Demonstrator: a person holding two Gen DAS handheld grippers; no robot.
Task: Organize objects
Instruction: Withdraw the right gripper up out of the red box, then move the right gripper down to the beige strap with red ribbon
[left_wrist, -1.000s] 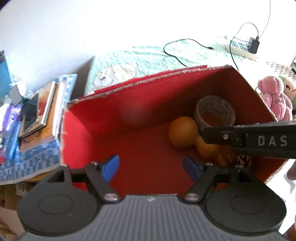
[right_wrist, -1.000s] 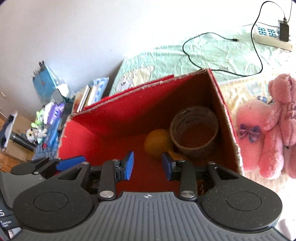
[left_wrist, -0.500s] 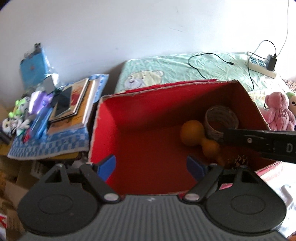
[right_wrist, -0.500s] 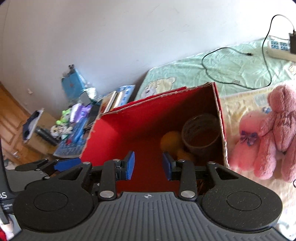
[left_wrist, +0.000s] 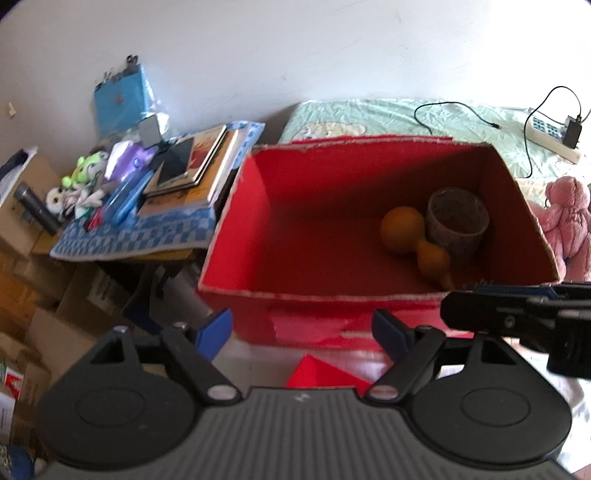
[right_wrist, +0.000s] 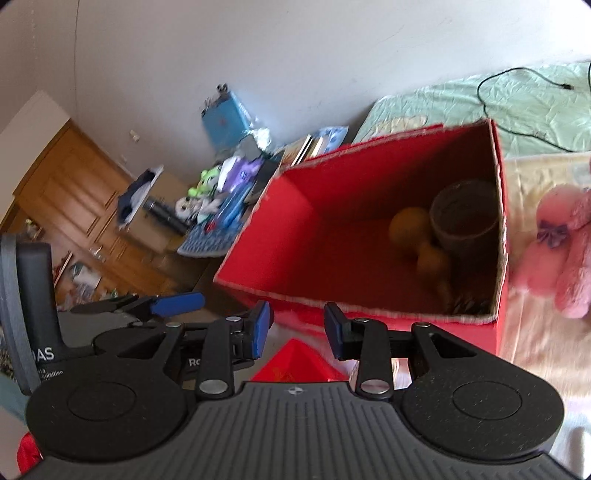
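A red cardboard box (left_wrist: 236, 229) (right_wrist: 258, 236) stands open on the bed. Inside, at its right end, lie an orange gourd (left_wrist: 402, 229) (right_wrist: 410, 229) and a roll of tape (left_wrist: 458, 218) (right_wrist: 467, 218). My left gripper (left_wrist: 303, 334) hangs open and empty in front of the box's near wall. My right gripper (right_wrist: 297, 328) is also open and empty, just short of the near rim; its body (left_wrist: 517, 317) shows at the right of the left wrist view. A pink plush bear (left_wrist: 565, 210) (right_wrist: 561, 251) lies right of the box.
A red flat piece (left_wrist: 321, 373) (right_wrist: 295, 362) lies below both grippers. Left of the box, a side table with a blue checked cloth (left_wrist: 133, 232) carries books (left_wrist: 192, 166), small toys and a blue bag. A power strip (left_wrist: 550, 133) and cable lie on the green bedsheet. Cardboard boxes stand below left.
Both grippers have pulled back and up out of the box, which now shows whole from farther away. Both stay open and empty. The gourd and tape have not moved.
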